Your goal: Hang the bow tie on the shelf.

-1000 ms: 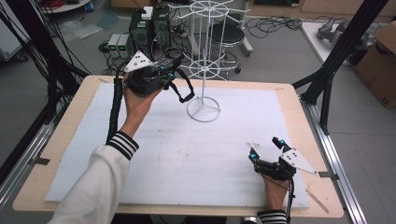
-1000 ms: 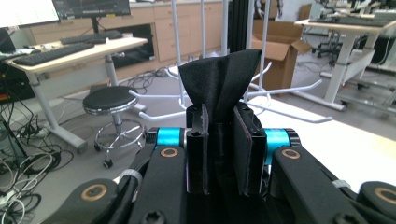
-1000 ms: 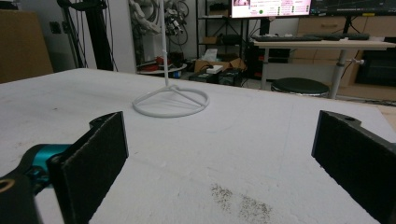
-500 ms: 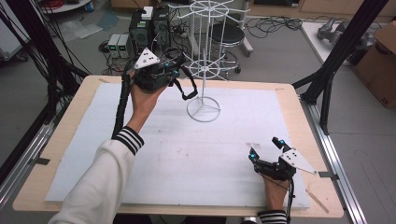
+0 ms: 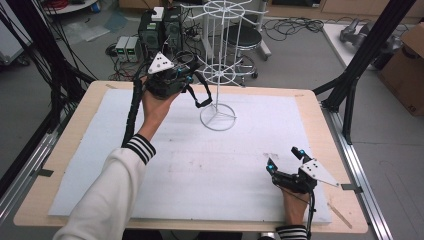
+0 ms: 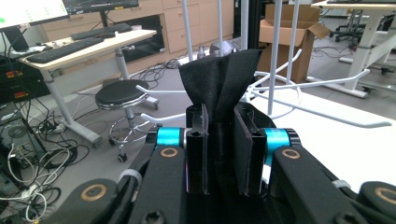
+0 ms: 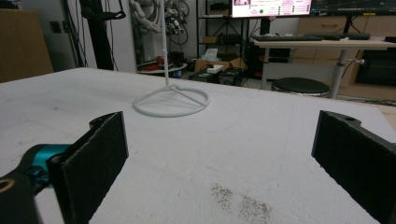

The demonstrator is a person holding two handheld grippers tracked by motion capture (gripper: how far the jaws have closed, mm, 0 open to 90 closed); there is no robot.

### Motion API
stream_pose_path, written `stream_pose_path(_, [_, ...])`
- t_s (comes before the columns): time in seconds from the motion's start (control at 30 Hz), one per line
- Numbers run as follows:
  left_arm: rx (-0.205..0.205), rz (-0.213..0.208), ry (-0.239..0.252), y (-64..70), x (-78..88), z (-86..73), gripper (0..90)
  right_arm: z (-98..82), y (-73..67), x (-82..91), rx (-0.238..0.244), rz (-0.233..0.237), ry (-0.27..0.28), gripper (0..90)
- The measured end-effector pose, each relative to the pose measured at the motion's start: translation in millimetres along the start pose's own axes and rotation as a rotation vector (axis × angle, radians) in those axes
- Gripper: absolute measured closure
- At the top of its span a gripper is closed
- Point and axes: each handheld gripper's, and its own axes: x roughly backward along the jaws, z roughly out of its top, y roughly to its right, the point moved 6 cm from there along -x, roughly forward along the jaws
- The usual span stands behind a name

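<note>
The left gripper (image 5: 197, 86) was black, with a grey three-cornered plate bearing small dark dots and a thick black corrugated cable. Its own view showed flat black pads (image 6: 244, 154), blue cylindrical joints and brass-ringed screws. The right gripper (image 5: 283, 159) matched: black body, blue joints, grey plate, thin black cable. The person wore a white sleeve (image 5: 107, 197) with black-and-white striped cuffs.

A wire rack (image 5: 219, 65) stands on the white sheet (image 5: 150, 165) at the table's (image 5: 30, 200) far middle. The left gripper (image 5: 192, 82), raised just left of the rack, carries a strap (image 6: 219, 79). The right gripper (image 5: 284, 162) sits on the sheet at the near right corner, well apart from the rack.
</note>
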Motion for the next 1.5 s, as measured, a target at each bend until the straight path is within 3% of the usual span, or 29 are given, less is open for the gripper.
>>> stream_pose_path(0.33, [-0.002, -0.002, -0.011, 1.9, -2.1, -1.4, 76.1, 0.0, 0.0, 0.0, -0.001, 0.0, -0.001, 2.6])
stream_pose_path(0.5, [0.038, -0.007, -0.012, -0.4, -2.8, -0.7, 75.4, 0.1, 0.1, 0.0, -0.001, 0.0, 0.0, 2.6])
stream_pose_path(0.53, [0.062, -0.005, -0.019, -1.1, -3.2, -0.8, 74.6, 0.1, 0.1, 0.0, -0.001, 0.0, 0.001, 2.5])
stream_pose_path(0.7, [0.141, 0.003, -0.016, -4.5, -4.3, -0.8, 61.7, -0.1, -0.3, -0.1, -0.004, 0.002, 0.0, 2.6])
stream_pose_path(0.9, [0.136, 0.0, -0.028, -3.8, -3.8, -1.5, 57.2, 0.0, -0.1, -0.2, -0.002, 0.0, 0.002, 2.6])
stream_pose_path(1.03, [0.129, -0.002, -0.015, -2.1, -1.4, 0.6, 45.2, 0.0, -0.4, -0.1, -0.003, 0.001, 0.002, 2.6])
stream_pose_path(1.17, [0.061, -0.009, 0.024, 0.7, 11.0, 4.7, 29.6, 0.0, -0.3, 0.0, 0.001, 0.001, 0.001, 2.6])
stream_pose_path(1.33, [0.07, -0.041, 0.001, 0.6, 33.2, -1.3, 19.1, -0.2, 0.2, 0.0, -0.009, 0.0, -0.004, 2.6])
stream_pose_path(1.5, [0.037, -0.016, 0.091, -2.8, 72.9, -14.6, 16.6, -0.1, -0.4, -0.5, 0.008, -0.004, -0.005, 2.6])
